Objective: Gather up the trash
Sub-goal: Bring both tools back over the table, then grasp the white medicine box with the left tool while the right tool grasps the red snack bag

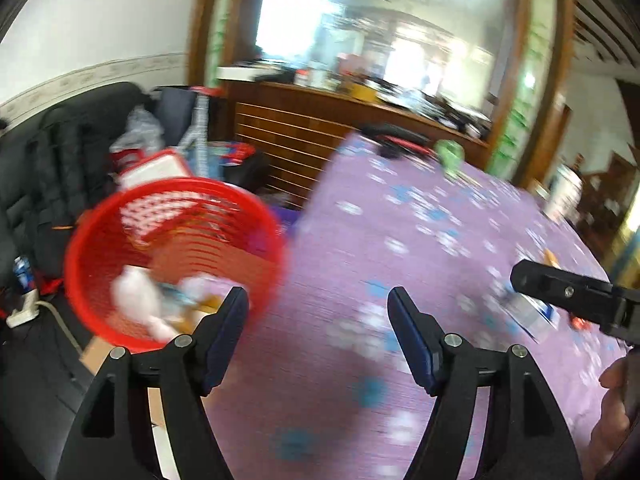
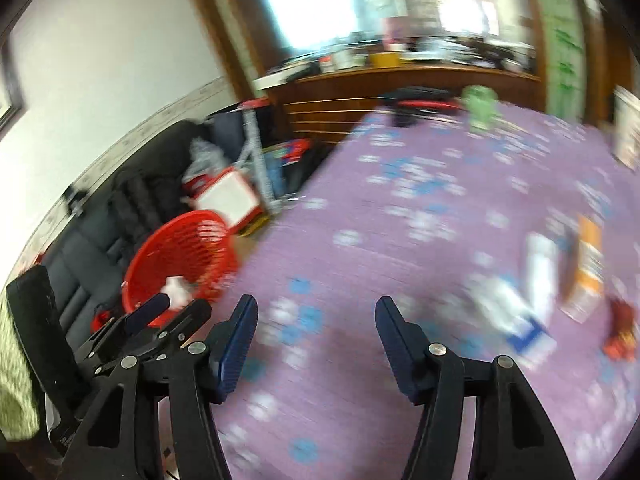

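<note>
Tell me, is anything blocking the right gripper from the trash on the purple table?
Nothing visible: only bare purple tablecloth lies between the open right gripper and the blurred packets lying off to its right.

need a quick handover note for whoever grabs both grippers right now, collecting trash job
Left gripper: jaws open, nothing between them, above the table edge beside the red basket.
Right gripper: jaws open, empty, over the purple floral tablecloth.
Done: the basket, standing on the floor beside the table, already holds white crumpled paper and other scraps.
Left: trash on the table's right side: a white and blue packet, a white box, an orange carton, a red wrapper. The frames are blurred, so check what each one is before gripping.
</note>
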The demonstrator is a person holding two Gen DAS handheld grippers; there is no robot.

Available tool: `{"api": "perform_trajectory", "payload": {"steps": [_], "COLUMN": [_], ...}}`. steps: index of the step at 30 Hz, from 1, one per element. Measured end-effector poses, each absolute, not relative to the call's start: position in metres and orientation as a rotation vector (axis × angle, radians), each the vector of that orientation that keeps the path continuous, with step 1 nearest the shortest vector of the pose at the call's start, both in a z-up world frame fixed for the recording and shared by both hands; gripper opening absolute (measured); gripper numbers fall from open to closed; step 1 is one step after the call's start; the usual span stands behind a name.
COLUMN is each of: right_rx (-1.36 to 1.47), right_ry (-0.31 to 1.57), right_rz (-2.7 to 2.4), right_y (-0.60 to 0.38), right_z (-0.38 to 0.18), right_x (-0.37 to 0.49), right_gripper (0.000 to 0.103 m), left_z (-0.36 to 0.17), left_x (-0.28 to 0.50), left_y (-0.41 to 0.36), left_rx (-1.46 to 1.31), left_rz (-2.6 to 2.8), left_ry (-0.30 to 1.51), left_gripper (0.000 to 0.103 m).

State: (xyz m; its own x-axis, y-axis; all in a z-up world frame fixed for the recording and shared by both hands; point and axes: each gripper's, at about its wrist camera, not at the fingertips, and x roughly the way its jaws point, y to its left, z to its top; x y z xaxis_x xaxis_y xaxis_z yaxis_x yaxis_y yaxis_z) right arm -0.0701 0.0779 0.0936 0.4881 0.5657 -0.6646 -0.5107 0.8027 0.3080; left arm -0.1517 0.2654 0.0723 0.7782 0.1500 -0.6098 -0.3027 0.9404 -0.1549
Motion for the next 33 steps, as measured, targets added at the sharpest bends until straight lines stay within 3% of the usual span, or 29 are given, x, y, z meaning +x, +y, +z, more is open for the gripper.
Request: {"api": "perform_trajectory", "payload": {"steps": [13, 25, 27, 29, 33], "right_rx": [0.218, 0.251, 0.244, 0.241, 0.245], "right_ry": [0.834, 0.923, 0.919, 0.919, 0.923], "right_rz": [0.130, 0.108, 0.099, 0.097, 0.112], "right_y": [-0.134, -0.151, -0.151, -0.152, -0.153], "right_z": [0.070, 0.024, 0.022, 0.020, 0.015], "right_x": [-0.032, 0.017, 0.016, 0.017, 0.016], "right_gripper": [0.070, 0.070, 0.067, 0.048, 0.043], "left_z": [0.051, 0.065, 0.066, 0.067, 0.067], "left_x": [-0.116, -0.087, -0.080, -0.074, -0.061], "left_y": [0.136, 0.111, 0.105, 0.100, 0.088], "left_rx": [-0.135, -0.136, -0.152, -0.174, -0.203], "left_rz": [0.066, 0.032, 0.023, 0.009, 0.001], "left_ry": [0.757, 0.807, 0.821, 0.834, 0.857], "left_gripper": [0.074, 0.076, 0.076, 0.076, 0.076]}}
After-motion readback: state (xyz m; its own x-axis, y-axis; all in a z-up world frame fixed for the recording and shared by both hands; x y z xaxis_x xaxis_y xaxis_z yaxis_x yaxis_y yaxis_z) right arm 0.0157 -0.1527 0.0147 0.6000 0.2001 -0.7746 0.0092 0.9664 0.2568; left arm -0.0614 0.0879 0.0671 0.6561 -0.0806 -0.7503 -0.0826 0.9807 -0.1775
